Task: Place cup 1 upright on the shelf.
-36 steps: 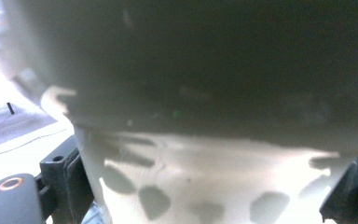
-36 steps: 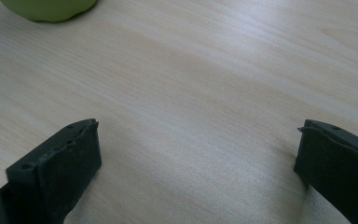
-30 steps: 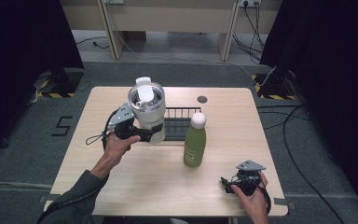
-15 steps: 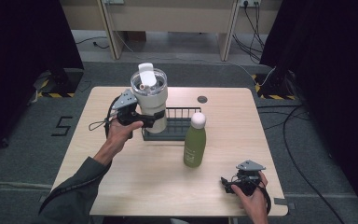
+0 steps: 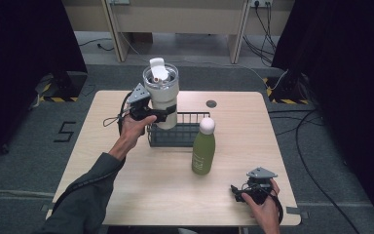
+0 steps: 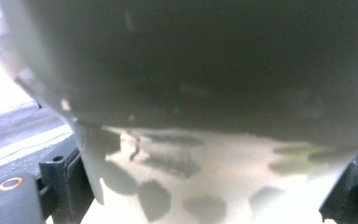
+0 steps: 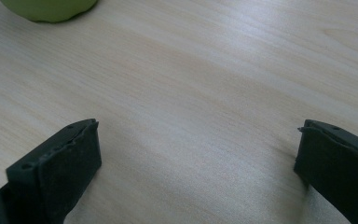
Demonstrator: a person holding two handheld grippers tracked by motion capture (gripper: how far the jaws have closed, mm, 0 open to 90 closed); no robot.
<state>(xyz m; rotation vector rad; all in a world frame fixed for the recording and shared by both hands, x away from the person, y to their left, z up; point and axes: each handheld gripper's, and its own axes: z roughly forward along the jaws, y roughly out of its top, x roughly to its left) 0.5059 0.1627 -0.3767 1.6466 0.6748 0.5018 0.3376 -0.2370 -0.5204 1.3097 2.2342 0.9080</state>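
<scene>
Here the left tool (image 5: pixel 163 115) clamps a white tumbler (image 5: pixel 161 95) above the wire basket (image 5: pixel 185 135).

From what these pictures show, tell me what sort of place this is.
Probably a lab or recording studio set up for handling trials: one light wooden table on grey carpet, black curtains on both sides, cables trailing across the floor, and yellow-black hazard tape at the stand bases.

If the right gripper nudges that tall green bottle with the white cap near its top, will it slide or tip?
Probably tip: the tall green bottle stands upright on a narrow base on the smooth wooden table. Once down, its round body would likely roll. It looks rigid, possibly slippery.
</scene>
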